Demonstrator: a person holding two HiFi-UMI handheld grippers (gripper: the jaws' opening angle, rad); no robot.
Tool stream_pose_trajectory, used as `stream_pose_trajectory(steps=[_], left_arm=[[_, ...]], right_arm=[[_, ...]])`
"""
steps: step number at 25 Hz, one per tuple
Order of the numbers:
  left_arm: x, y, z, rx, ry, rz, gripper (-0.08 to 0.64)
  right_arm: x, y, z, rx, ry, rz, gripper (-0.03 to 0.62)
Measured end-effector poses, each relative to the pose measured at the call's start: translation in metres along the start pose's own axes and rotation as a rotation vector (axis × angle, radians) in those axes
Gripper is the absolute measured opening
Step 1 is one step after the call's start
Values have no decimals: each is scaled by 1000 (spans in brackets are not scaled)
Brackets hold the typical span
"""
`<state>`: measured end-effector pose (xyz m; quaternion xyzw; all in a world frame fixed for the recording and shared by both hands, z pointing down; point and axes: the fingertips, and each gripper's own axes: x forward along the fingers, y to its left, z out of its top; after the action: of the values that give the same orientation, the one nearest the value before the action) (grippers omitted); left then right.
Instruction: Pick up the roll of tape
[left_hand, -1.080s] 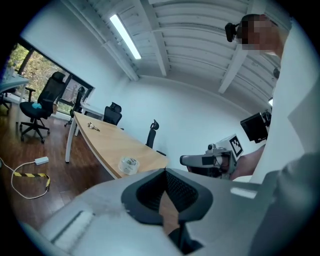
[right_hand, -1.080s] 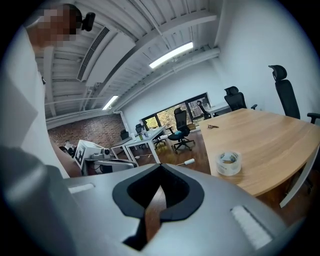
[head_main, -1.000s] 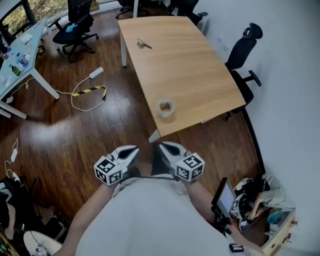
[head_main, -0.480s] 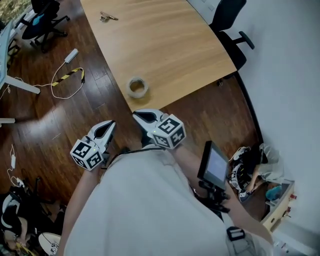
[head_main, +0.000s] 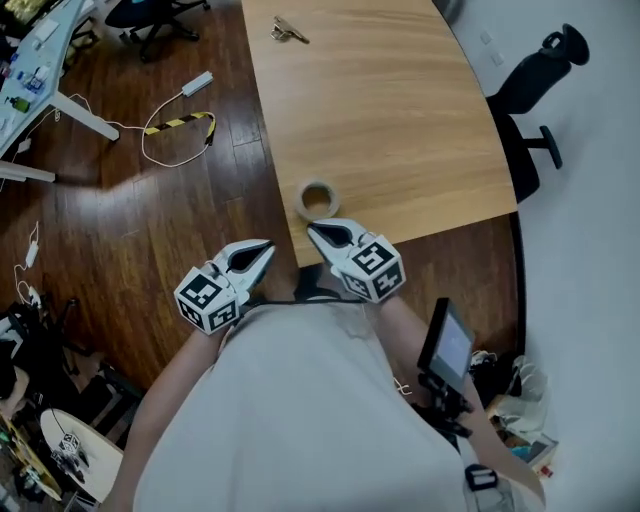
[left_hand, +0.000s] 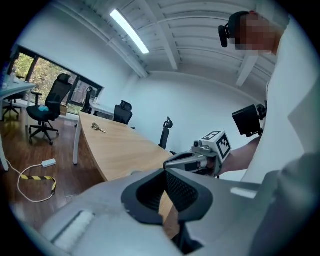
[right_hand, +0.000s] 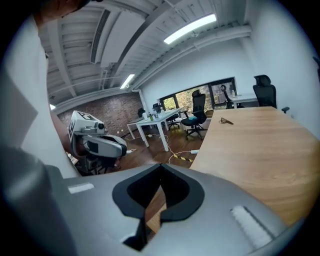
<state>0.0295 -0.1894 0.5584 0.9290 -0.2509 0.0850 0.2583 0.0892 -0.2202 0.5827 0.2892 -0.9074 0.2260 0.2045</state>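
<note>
The roll of tape (head_main: 317, 199), a pale ring lying flat, sits near the near left corner of the wooden table (head_main: 400, 120). My right gripper (head_main: 314, 229) is shut and empty, with its tip just short of the roll at the table's near edge. My left gripper (head_main: 264, 246) is shut and empty too, over the floor left of the table corner. In the left gripper view the jaws (left_hand: 165, 172) meet, and the right gripper (left_hand: 200, 157) shows beyond them. The right gripper view shows closed jaws (right_hand: 160, 167) and the left gripper (right_hand: 102, 145). Neither gripper view shows the roll.
A bunch of keys (head_main: 287, 31) lies at the table's far end. On the dark wood floor lie a white cable with a yellow-black strip (head_main: 180, 130) and an adapter (head_main: 197, 83). A black office chair (head_main: 540, 80) stands at the right, a white desk (head_main: 40, 60) far left.
Both grippers have come closer to the table's near corner. The right gripper's tip now lies close to the tape roll. Both stay shut.
</note>
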Motion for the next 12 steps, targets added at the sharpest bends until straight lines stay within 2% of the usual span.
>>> stream_pose_trajectory(steps=[6,9,12], left_arm=[[10,18,2,-46,-19,61,6],[10,23,0,-80,-38,92,6],[11,24,-5,-109,-52,117,6]], right_arm=[[10,-39,-12,-207,178,7,6],[16,-41,-23,-313,288,54,6],[23,-43,-34,-380,374,106,8]])
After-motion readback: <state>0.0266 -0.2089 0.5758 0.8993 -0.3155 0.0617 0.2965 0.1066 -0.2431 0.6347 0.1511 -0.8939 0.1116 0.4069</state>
